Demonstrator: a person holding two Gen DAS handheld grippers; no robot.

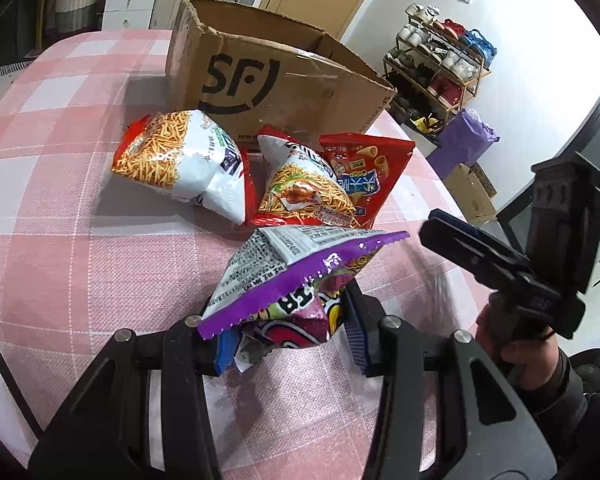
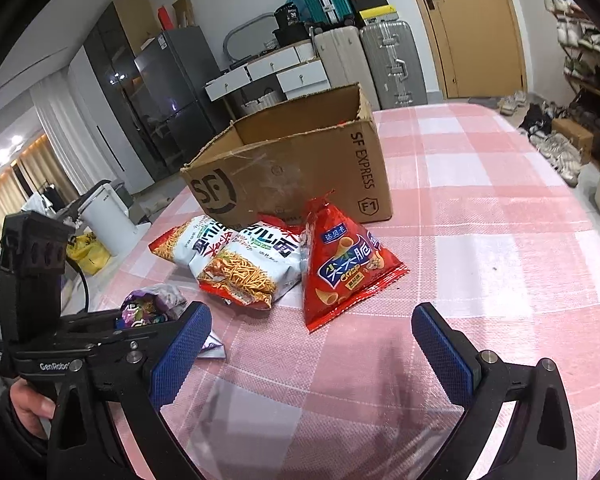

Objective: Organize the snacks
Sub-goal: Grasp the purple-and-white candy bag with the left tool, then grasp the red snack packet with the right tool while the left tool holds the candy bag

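Note:
My left gripper [image 1: 288, 340] is shut on a purple snack bag [image 1: 296, 276] and holds it just above the pink checked table; the bag also shows in the right wrist view [image 2: 156, 304]. Beyond it lie two white noodle-snack bags [image 1: 180, 164] [image 1: 300, 188] and a red crisp bag [image 1: 364, 172] in front of an open SF cardboard box [image 1: 276, 80]. My right gripper [image 2: 312, 344] is open and empty, above the table short of the red crisp bag [image 2: 344, 268]. The box [image 2: 292, 168] stands behind the bags.
The table [image 2: 500, 220] has a pink checked cloth, with its edge to the left in the right wrist view. A shoe rack [image 1: 440, 64] and a purple bin [image 1: 464, 140] stand off the table. Suitcases [image 2: 384, 60] and a fridge [image 2: 172, 92] line the far wall.

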